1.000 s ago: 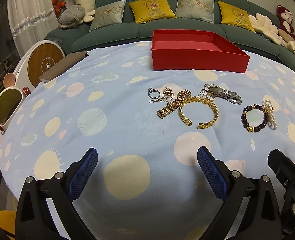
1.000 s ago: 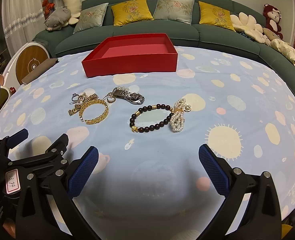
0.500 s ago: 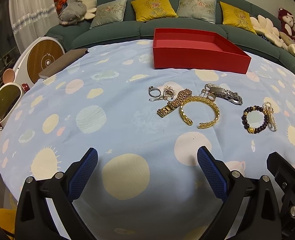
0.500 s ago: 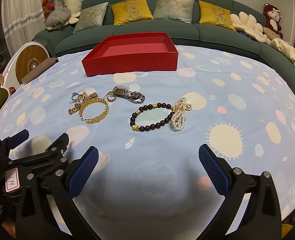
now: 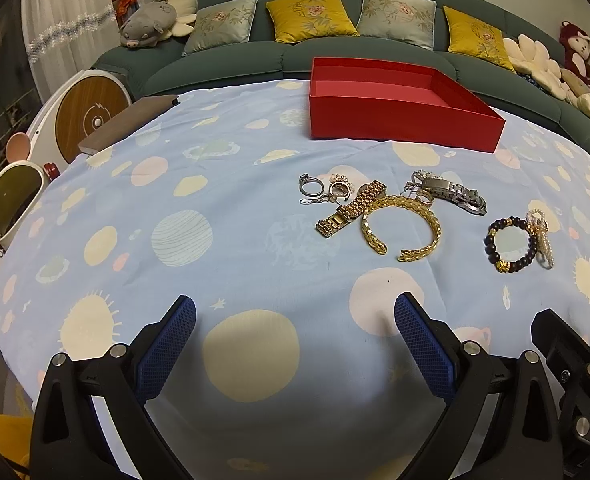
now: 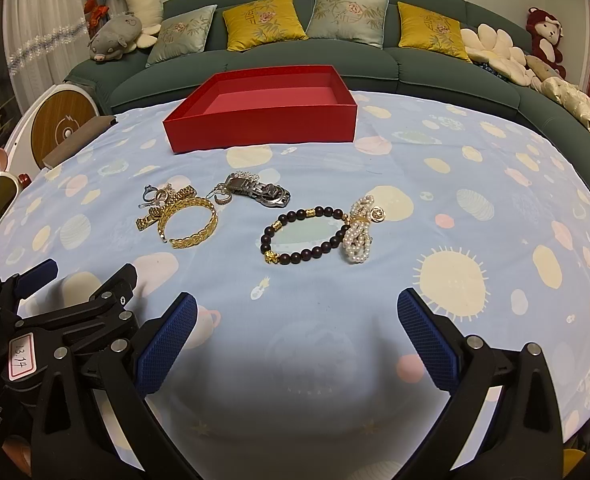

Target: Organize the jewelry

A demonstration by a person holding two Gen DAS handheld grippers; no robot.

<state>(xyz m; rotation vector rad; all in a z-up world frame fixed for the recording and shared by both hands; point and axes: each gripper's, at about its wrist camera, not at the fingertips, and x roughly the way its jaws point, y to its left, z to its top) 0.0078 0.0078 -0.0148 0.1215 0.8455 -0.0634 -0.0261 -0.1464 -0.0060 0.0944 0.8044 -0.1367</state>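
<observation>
Left wrist view: the left hand-held gripper (image 5: 295, 344) is spread wide, its blue-padded fingers (image 5: 167, 344) far apart with nothing between them and nothing touched; it hangs over the near edge of the bench (image 5: 223, 248), which is covered by a pale blue cloth printed with planets and suns. Ahead and to the right lies the jewelry: two silver rings (image 5: 310, 188) and a small sparkly piece beside them, a gold link watchband (image 5: 351, 208) touching an open gold cuff bangle (image 5: 401, 226), a silver watch (image 5: 451, 194) just behind the bangle, and farther right a dark bead bracelet (image 5: 511, 244) touching a pearl strand (image 5: 541, 236). The red box (image 5: 399, 120) stands open beyond them, well apart from the gripper. Part of the right hand-held gripper shows at the lower right edge. Compared with a second ago, the box and jewelry sit slightly lower and nearer in the frame; the fingers are as far apart as before.

Right wrist view: the right hand-held gripper (image 6: 297, 344) is likewise wide and holds nothing. The dark bead bracelet (image 6: 305, 236) and pearl strand (image 6: 359, 232) lie straight ahead, the silver watch (image 6: 261, 192) behind them, the gold cuff bangle (image 6: 187, 222) and watchband to the left. The red box (image 6: 263, 120) is beyond. The left gripper's body shows at lower left. The jewelry sits a touch higher in the frame than a second ago; nothing on the cloth has shifted.
</observation>
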